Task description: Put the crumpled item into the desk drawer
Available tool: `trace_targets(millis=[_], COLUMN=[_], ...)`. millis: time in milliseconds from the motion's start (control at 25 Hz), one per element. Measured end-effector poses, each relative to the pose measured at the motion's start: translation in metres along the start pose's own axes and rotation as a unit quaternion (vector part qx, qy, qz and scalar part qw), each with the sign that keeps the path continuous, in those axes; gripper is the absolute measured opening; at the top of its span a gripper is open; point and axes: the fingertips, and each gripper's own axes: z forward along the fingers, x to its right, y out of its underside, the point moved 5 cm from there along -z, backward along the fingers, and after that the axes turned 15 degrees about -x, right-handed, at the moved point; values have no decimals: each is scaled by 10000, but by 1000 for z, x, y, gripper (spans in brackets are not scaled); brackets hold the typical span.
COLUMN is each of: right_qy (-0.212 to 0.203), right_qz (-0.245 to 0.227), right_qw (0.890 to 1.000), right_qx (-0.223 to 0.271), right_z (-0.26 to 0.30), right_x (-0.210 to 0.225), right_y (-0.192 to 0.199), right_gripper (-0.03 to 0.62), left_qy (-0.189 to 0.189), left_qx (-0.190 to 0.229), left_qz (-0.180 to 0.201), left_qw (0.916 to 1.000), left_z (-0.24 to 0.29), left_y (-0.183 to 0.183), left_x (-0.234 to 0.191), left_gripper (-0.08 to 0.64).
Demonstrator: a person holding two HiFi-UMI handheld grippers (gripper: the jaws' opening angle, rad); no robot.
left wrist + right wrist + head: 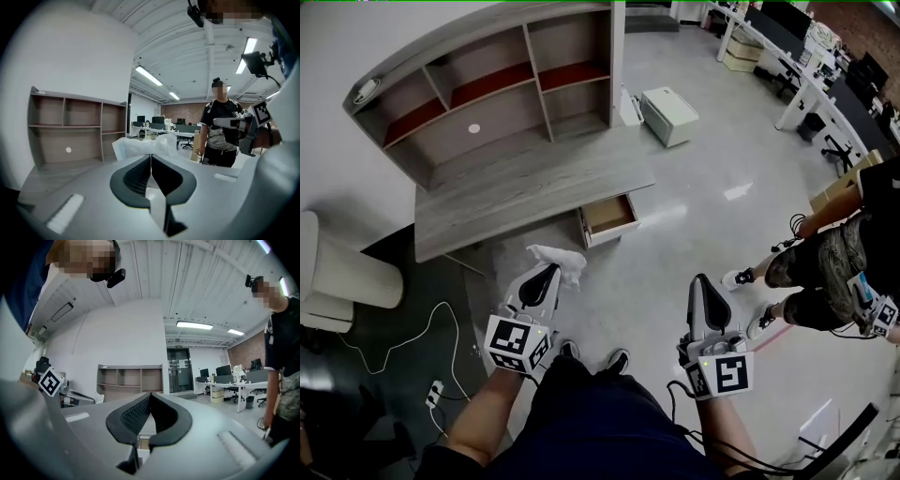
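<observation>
The crumpled white item (561,260) hangs above the floor in front of the desk, pinched at the tip of my left gripper (550,274), which is shut on it. In the left gripper view the crumpled item (143,145) bulges just beyond the closed jaws of the left gripper (151,158). The grey desk (525,183) carries a shelf hutch, and its small drawer (607,217) stands pulled open under the desk's right end, just beyond the item. My right gripper (702,284) is shut with nothing in it and held over the bare floor; in its own view the right gripper (149,398) points toward the desk hutch (129,377).
A white box (668,114) sits on the floor beyond the desk. Another person (832,267) with grippers stands at the right. Cables (441,323) trail over the dark floor at left, beside a white rounded bin (347,277). Office desks (787,42) line the far right.
</observation>
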Motion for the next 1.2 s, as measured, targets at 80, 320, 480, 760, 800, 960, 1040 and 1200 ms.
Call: trace_targets(millis=[80, 320, 480, 760, 800, 960, 1040, 1200], right_qy=[-50, -112, 35, 495, 548, 796, 869, 1095], right_qz=[42, 130, 124, 334, 400, 502, 477, 645], right_qw=[10000, 9996, 9990, 9957, 9950, 9906, 9899, 9849], right_qx=[-63, -239, -425, -715, -733, -996, -1010, -1172], right_z=[4, 26, 52, 107, 116, 142, 154, 169], right_x=[7, 16, 20, 27, 26, 28, 28, 29], right_y=[4, 8, 10, 6, 4, 11, 15, 15], right_gripper=[6, 6, 6, 6, 6, 6, 6, 6], left_qy=[-101, -247, -206, 85, 132, 380, 473, 577], left_qx=[-63, -334, -475, -679, -729, -1008, -1115, -1289], left_qz=[17, -7, -16, 161, 204, 369, 577, 1144], left_qw=[9999, 9991, 9987, 9975, 9970, 9935, 9910, 9833], left_z=[5, 29, 60, 129, 139, 179, 198, 233], left_y=[4, 16, 23, 17, 18, 25, 27, 27], left_x=[1, -14, -36, -78, -85, -109, -116, -118], left_gripper=[11, 11, 11, 11, 11, 11, 11, 11])
